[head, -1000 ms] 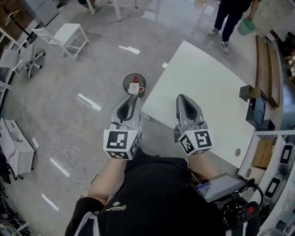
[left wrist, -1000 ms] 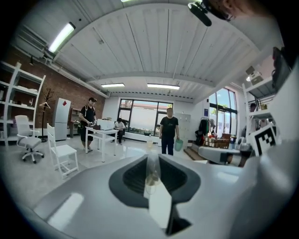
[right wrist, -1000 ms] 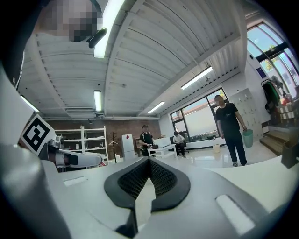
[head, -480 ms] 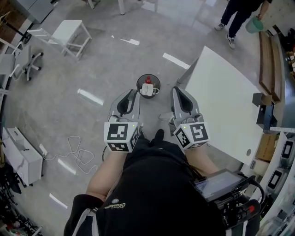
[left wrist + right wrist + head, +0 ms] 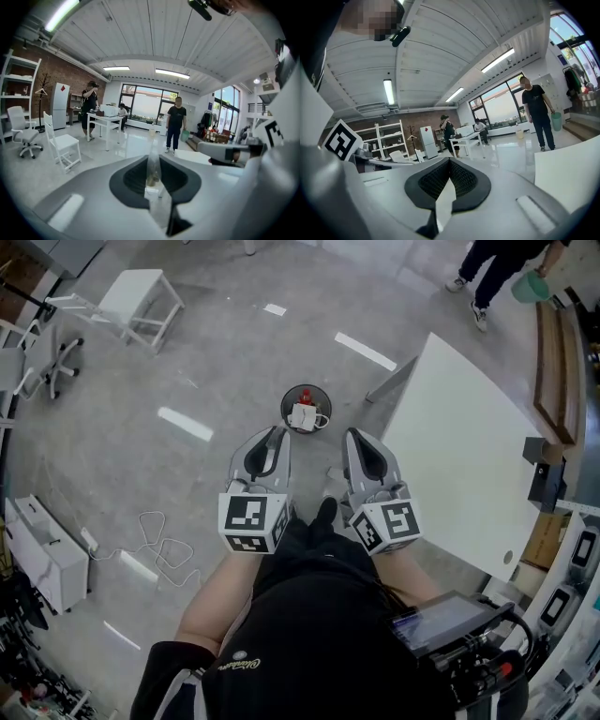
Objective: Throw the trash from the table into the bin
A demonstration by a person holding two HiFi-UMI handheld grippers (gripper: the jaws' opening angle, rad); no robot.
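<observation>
A small black bin (image 5: 285, 405) stands on the grey floor ahead of me, with a white piece and something red (image 5: 306, 413) inside it. My left gripper (image 5: 274, 431) points at it from just short of its rim. In the left gripper view its jaws (image 5: 153, 161) pinch a thin strip of clear plastic (image 5: 153, 154) that sticks up past the tips. My right gripper (image 5: 354, 435) hovers beside it, to the right of the bin; its pads (image 5: 464, 180) meet at the tips with nothing seen between them. The white table (image 5: 469, 446) lies to the right.
A white chair (image 5: 141, 298) and an office chair (image 5: 47, 367) stand at the far left, and a cable (image 5: 155, 545) trails on the floor. A person (image 5: 492, 268) stands beyond the table. A black box (image 5: 544, 479) sits at the table's right edge.
Both grippers have swung left, away from the table's edge and over the floor, and now sit close behind the bin. The table has slid to the right of the view.
</observation>
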